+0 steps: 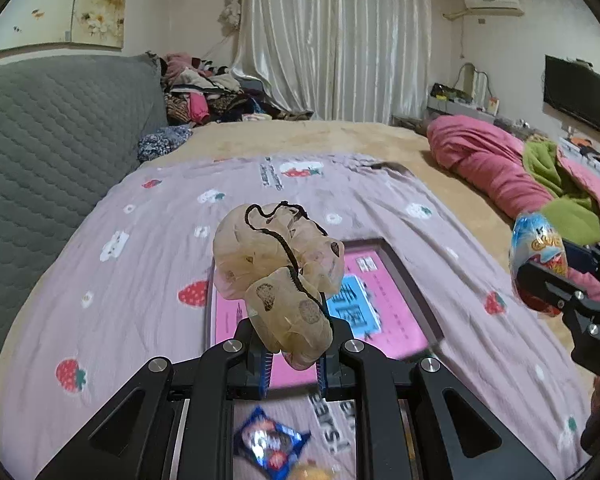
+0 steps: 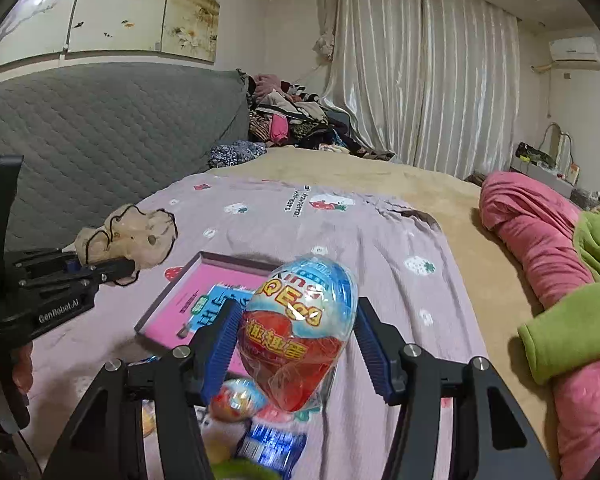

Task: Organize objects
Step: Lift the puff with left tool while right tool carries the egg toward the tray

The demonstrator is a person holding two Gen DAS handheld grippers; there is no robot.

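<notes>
In the left wrist view, my left tool (image 1: pixel 294 354) was clamped tight on a beige drawstring pouch (image 1: pixel 278 276), which hung in the air above the pink box (image 1: pixel 384 280) lying open on the bed cover (image 1: pixel 140 248). At the right edge I saw the other tool with its egg.

In the right wrist view, my right tool (image 2: pixel 296 346) was clamped on a wrapped toy egg (image 2: pixel 300 328), also above the bed, near the box. More snacks (image 2: pixel 260 420) lay below.

I judged both things were in transport. The next move needed lowering each into the box, then releasing.
</notes>
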